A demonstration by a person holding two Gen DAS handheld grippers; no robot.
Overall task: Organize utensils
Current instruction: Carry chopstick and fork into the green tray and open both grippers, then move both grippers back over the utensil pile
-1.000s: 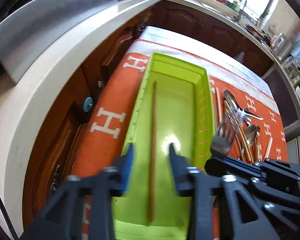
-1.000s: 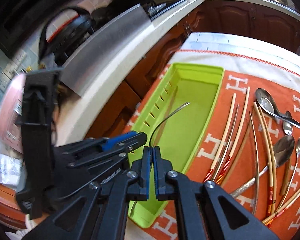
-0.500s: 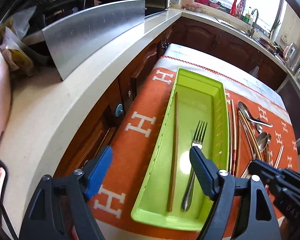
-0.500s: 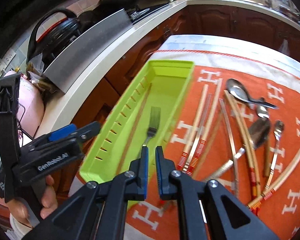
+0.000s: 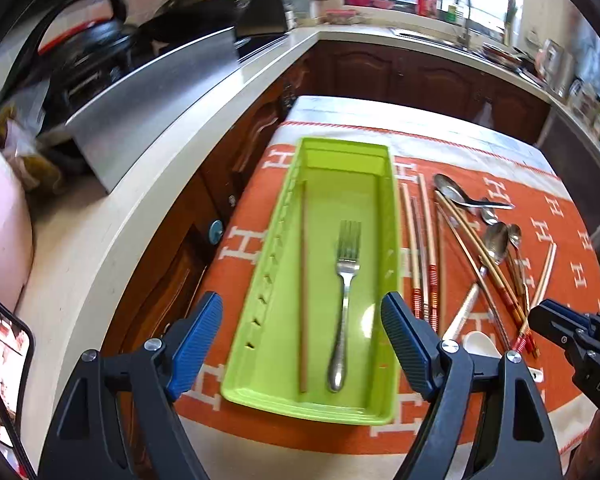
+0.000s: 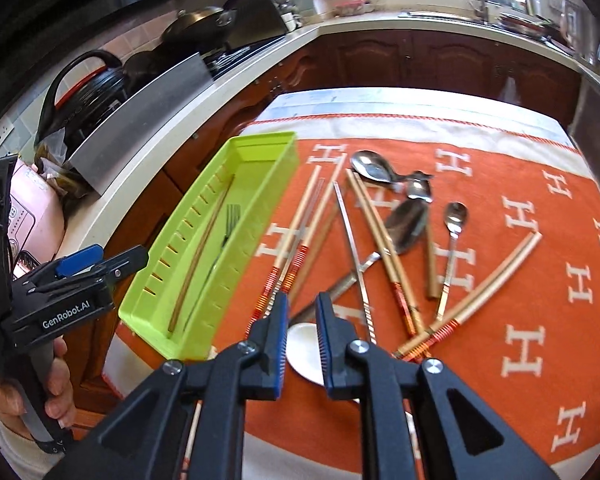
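Note:
A lime-green tray (image 5: pixel 392 240) lies lengthwise on an orange cloth (image 5: pixel 560 232). It holds one wooden chopstick (image 5: pixel 303 280) and a steel fork (image 5: pixel 346 280). My left gripper (image 5: pixel 302 308) hovers wide open over the tray's near end, with nothing between its pads. To the right of the tray, chopsticks (image 6: pixel 300 232) and spoons (image 6: pixel 370 166) lie scattered. My right gripper (image 6: pixel 303 300) hangs above a white ceramic spoon (image 6: pixel 304 352). Its jaws are opening by a narrow gap and grip nothing. The tray (image 6: pixel 244 264), the fork (image 6: pixel 230 220) and the left gripper (image 6: pixel 104 258) appear at the left of the right wrist view.
A pale countertop (image 5: pixel 140 200) curves past the left side, with a steel panel (image 5: pixel 148 100), pans and a kettle behind it. Dark wooden cabinets (image 5: pixel 420 76) stand beyond the table. A person's hand (image 6: pixel 56 384) holds the left gripper. A phone (image 5: pixel 0 368) lies at the lower left.
The fork that my right gripper held over the tray now lies in it. That gripper moved right over the loose utensils and parted its jaws. My left gripper opened wide around the chopstick and drew back.

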